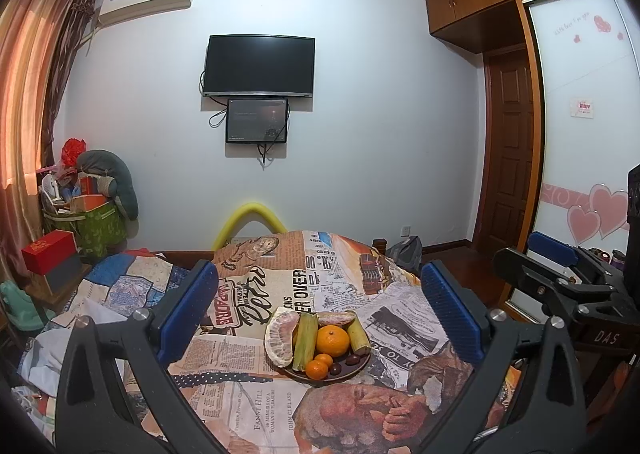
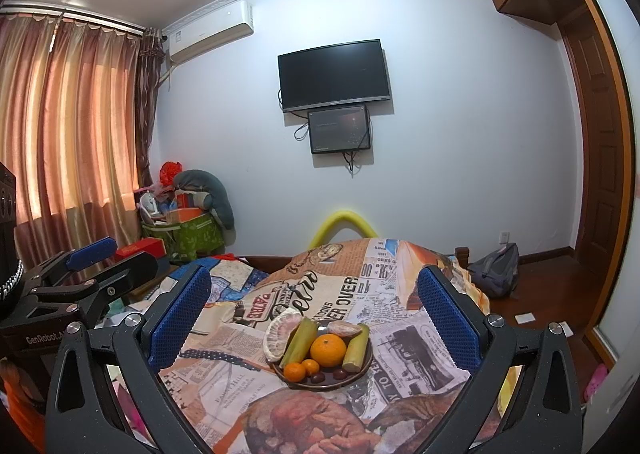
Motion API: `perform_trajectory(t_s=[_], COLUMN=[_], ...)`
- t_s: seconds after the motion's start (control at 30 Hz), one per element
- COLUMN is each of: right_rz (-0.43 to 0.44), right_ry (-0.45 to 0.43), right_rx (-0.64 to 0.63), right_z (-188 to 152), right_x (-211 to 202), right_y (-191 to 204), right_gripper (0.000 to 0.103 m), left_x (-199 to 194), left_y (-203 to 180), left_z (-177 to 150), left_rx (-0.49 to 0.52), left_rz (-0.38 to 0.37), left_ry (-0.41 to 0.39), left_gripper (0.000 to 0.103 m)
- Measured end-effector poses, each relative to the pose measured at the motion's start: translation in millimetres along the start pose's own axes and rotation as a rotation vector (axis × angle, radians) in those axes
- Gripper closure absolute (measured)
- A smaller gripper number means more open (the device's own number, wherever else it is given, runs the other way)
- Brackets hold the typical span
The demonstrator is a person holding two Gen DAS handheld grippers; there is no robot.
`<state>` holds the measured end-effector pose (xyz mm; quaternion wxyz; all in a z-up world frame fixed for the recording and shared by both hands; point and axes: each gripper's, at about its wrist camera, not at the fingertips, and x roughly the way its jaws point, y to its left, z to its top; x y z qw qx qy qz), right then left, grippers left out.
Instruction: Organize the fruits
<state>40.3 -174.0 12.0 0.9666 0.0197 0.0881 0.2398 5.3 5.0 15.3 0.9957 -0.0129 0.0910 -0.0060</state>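
Observation:
A dark round plate (image 1: pixel 352 372) (image 2: pixel 362 368) sits on a newspaper-print cloth. It holds a large orange (image 1: pixel 332 340) (image 2: pixel 328 350), two small oranges (image 1: pixel 316 369) (image 2: pixel 295 371), two pomelo pieces (image 1: pixel 281 336) (image 2: pixel 277 332), two green sugarcane pieces (image 1: pixel 305 340) (image 2: pixel 298 341) and dark dates (image 1: pixel 352 359) (image 2: pixel 340 374). My left gripper (image 1: pixel 320 314) is open and empty, above and short of the plate. My right gripper (image 2: pixel 316 314) is open and empty too, beside the left one; it shows at the right of the left wrist view (image 1: pixel 556 270).
The cloth (image 1: pixel 256 406) covers a raised surface on a bed. A cluttered green basket (image 2: pixel 188 232) and red boxes (image 1: pixel 50 252) stand at the left by the curtains. A grey backpack (image 2: pixel 496 268) lies on the floor at the right, near a wooden door.

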Motion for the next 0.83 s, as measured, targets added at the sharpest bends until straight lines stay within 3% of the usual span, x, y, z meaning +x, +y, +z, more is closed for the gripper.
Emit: perform_trajectory(t_s=[0.83], right_rz=[-0.006], right_ry=[0.01], right_rx=[0.0], right_z=[0.2], right_x=[4.4], right_y=[-3.1], right_gripper=[0.0], left_x=[5.1], left_y=[2.1], left_z=[-2.0], left_rx=[-0.011], left_rz=[-0.013], left_ry=[0.01], left_gripper=[0.0])
